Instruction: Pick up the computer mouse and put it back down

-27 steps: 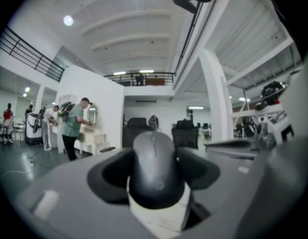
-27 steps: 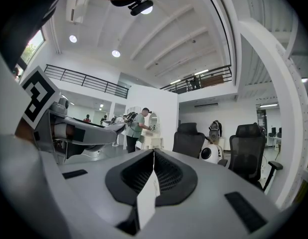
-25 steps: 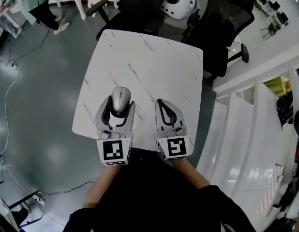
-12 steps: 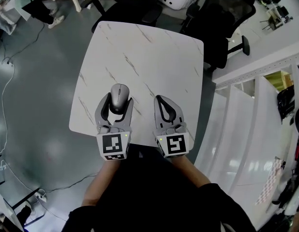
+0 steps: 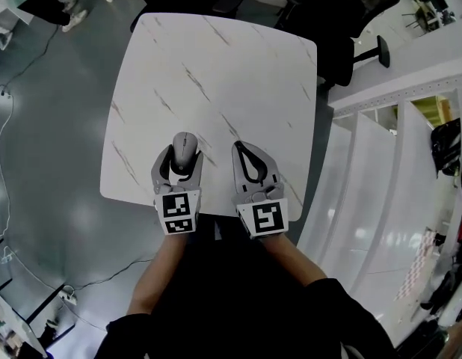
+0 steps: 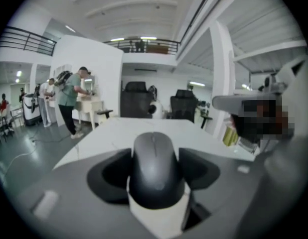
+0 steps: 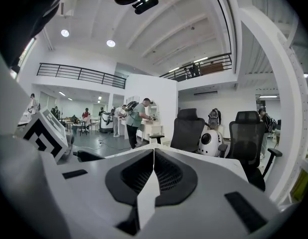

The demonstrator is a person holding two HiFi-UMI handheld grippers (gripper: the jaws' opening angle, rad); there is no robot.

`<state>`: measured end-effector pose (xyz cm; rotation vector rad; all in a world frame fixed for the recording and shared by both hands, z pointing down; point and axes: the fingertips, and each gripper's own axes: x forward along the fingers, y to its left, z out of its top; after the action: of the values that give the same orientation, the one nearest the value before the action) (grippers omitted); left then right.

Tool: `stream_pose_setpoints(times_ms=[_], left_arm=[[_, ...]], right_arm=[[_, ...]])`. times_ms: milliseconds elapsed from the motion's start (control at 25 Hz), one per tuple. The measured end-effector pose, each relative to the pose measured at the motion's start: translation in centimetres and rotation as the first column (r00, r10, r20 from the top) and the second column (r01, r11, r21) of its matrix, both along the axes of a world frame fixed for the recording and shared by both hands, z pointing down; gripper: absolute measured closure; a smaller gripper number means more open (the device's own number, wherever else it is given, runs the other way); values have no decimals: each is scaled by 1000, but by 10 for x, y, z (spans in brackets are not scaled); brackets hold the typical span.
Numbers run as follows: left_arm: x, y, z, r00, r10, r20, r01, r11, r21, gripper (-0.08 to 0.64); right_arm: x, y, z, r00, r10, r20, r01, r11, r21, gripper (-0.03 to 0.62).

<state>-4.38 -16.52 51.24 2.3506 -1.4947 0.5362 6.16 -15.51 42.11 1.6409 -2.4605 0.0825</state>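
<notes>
The left gripper's [image 5: 182,157] jaws clamped the mouse [image 6: 155,166] by its sides. It looked light, hard, slick and liable to slip. The right gripper's [image 5: 249,158] jaws were closed, empty.

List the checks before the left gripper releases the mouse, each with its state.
1. The mouse is clamped by the fingers of the left gripper: ok.
2. The mouse rests on the table: cannot tell.
3. The mouse is over the table, inside its edge: ok.
4. Nothing else lies on the table near the mouse: ok.
5. The right gripper is shut, empty and apart from the mouse: ok.
</notes>
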Motion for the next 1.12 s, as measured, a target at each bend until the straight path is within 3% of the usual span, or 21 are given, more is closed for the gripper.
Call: stream_pose_setpoints(times_ms=[240, 560, 760, 1120], left_arm=[[-5, 11, 51, 1000, -6, 24, 9, 993, -119, 262], [-6, 30, 91, 998, 20, 64, -6, 978, -208, 262], [-2, 40, 105, 997, 34, 70, -16, 970, -244, 262], [2, 50, 117, 994, 56, 92, -28, 960, -279, 261]], right_arm=[[-6, 4, 24, 1000, -12, -17, 11, 999, -53, 572], [-14, 17, 65, 997, -48, -68, 36, 986, -162, 572], [-16, 34, 95, 994, -73, -87, 51, 970, -237, 572], [-26, 44, 99, 991, -115, -74, 92, 963, -253, 573]])
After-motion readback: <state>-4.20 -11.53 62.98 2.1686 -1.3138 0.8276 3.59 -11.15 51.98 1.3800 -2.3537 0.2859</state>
